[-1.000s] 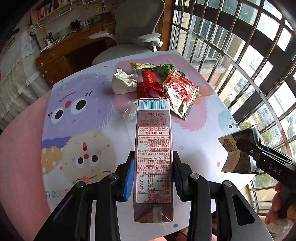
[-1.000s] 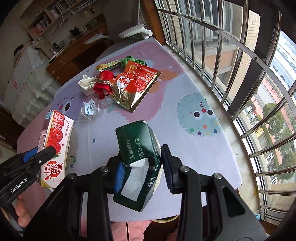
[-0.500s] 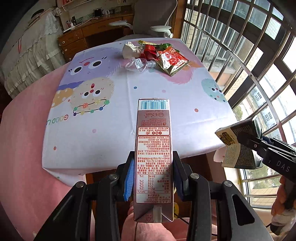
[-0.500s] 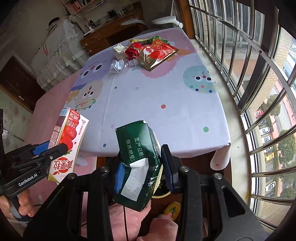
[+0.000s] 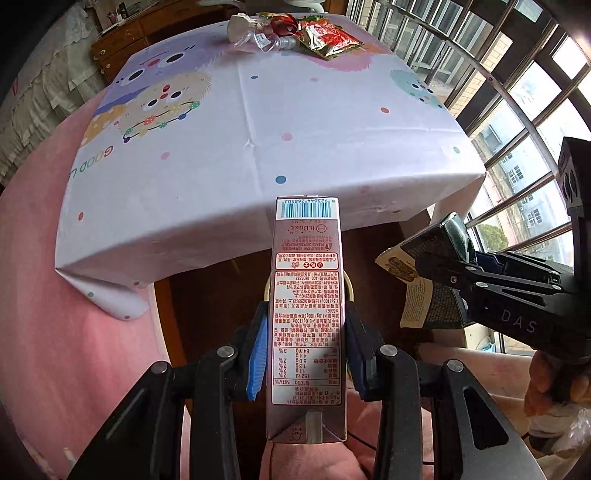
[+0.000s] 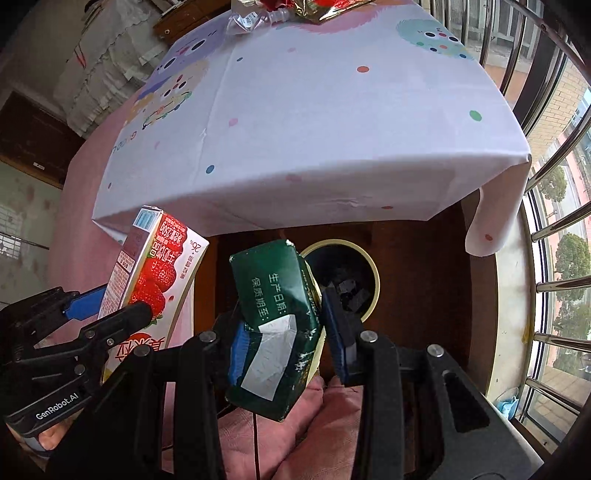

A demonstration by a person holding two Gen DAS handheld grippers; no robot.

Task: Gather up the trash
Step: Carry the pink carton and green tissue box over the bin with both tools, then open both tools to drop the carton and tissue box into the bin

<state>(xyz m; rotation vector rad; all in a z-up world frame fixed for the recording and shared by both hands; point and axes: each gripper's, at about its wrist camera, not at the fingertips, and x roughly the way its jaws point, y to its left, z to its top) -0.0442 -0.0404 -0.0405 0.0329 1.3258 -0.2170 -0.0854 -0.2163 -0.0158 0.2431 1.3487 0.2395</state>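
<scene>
I am holding the strawberry milk carton (image 5: 306, 317) clamped lengthwise in my left tongs (image 5: 304, 354), and my right tongs (image 6: 286, 338) are squeezing the crumpled green carton (image 6: 275, 321). The bin (image 6: 373, 273) is sitting on the floor under the table's near edge (image 6: 295, 206), just ahead of the right tongs, nearer them than the left.

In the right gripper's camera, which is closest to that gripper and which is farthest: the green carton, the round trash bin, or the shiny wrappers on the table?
1. Green carton: clamped in the right hand-held gripper.
2. Trash bin: on the floor just beyond, under the table's near edge.
3. Shiny wrappers: at the table's far end, top of view.
</scene>
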